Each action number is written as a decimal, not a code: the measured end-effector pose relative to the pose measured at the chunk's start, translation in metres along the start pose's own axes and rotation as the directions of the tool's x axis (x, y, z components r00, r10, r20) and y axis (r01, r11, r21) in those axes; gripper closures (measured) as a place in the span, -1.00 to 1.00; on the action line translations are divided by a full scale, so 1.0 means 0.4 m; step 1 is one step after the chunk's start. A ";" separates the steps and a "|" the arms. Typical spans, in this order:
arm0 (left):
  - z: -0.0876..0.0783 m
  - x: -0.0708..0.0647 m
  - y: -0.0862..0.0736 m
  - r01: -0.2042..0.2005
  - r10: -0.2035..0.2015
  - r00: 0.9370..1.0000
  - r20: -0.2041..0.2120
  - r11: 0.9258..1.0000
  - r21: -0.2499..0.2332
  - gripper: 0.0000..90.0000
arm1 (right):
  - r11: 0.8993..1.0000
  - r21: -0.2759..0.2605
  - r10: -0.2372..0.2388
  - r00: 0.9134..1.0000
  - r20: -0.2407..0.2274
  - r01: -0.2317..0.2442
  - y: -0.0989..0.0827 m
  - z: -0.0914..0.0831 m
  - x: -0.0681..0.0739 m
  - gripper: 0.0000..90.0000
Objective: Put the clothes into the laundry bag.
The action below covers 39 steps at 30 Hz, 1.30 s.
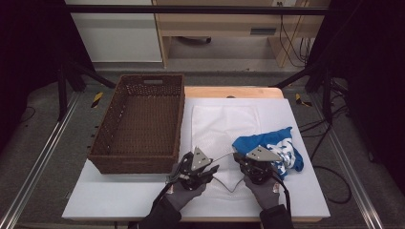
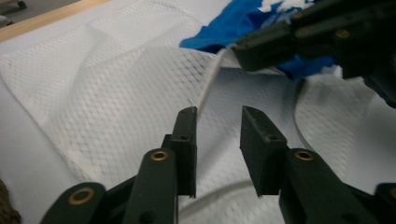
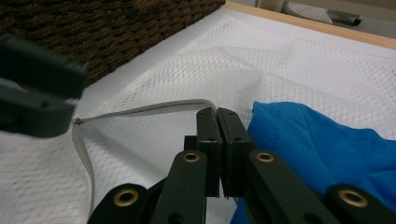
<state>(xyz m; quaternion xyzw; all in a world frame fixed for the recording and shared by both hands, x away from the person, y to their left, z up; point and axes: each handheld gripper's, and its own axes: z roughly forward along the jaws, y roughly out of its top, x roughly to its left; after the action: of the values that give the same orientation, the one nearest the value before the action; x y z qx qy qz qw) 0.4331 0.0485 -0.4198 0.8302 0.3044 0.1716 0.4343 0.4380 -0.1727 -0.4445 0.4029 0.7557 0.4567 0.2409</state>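
My right gripper [image 3: 218, 112] clamped the mesh bag [image 3: 243, 65] zipper edge; left gripper [image 2: 218, 114] stood open, empty. Advised regripping the opposite edge.

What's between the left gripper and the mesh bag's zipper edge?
Nothing visible. The left gripper has its jaws apart, with bare white mesh bag beyond them and the zipper edge just ahead. The right gripper is shut on that edge; the blue garment lies off to the side.
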 end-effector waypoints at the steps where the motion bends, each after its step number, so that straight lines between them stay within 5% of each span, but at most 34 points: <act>1: 0.010 0.003 0.010 -0.009 0.009 1.000 -0.003 1.000 0.009 0.42 | 1.000 -0.005 -0.003 1.000 -0.002 0.003 0.001 -0.001 0.000 0.98; 10: 0.104 0.001 0.044 -0.076 0.077 0.997 -0.016 0.995 0.066 0.28 | 1.000 -0.017 0.009 1.000 -0.021 -0.009 0.004 -0.006 -0.005 0.97; 14: 0.128 0.002 0.040 -0.068 0.069 0.998 -0.008 0.994 0.085 0.46 | 1.000 -0.013 0.009 0.999 -0.033 -0.009 0.006 -0.008 -0.002 0.97; 19: 0.124 0.005 0.040 -0.066 0.067 0.998 -0.017 0.995 0.077 0.94 | 1.000 -0.016 0.008 0.999 -0.036 -0.008 0.007 -0.010 -0.004 0.95; 26: 0.114 0.010 0.042 -0.061 0.062 0.998 -0.011 0.995 0.073 0.97 | 1.000 -0.008 0.010 0.999 -0.048 -0.010 0.007 -0.012 -0.003 0.87; 31: 0.097 0.020 0.049 -0.031 0.031 1.000 -0.003 0.998 0.049 0.97 | 1.000 -0.007 0.015 0.999 -0.051 -0.015 -0.001 -0.045 -0.006 0.60; 39: 0.086 0.021 0.053 -0.014 0.014 1.000 -0.007 0.999 0.033 0.97 | 0.998 0.058 0.042 0.998 -0.042 -0.039 -0.079 -0.084 -0.023 0.64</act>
<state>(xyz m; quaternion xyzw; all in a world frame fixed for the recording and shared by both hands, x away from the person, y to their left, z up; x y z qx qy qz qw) 0.4658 0.0236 -0.4216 0.8387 0.3031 0.1727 0.4182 0.4061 -0.2054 -0.4568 0.4148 0.7651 0.4484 0.2036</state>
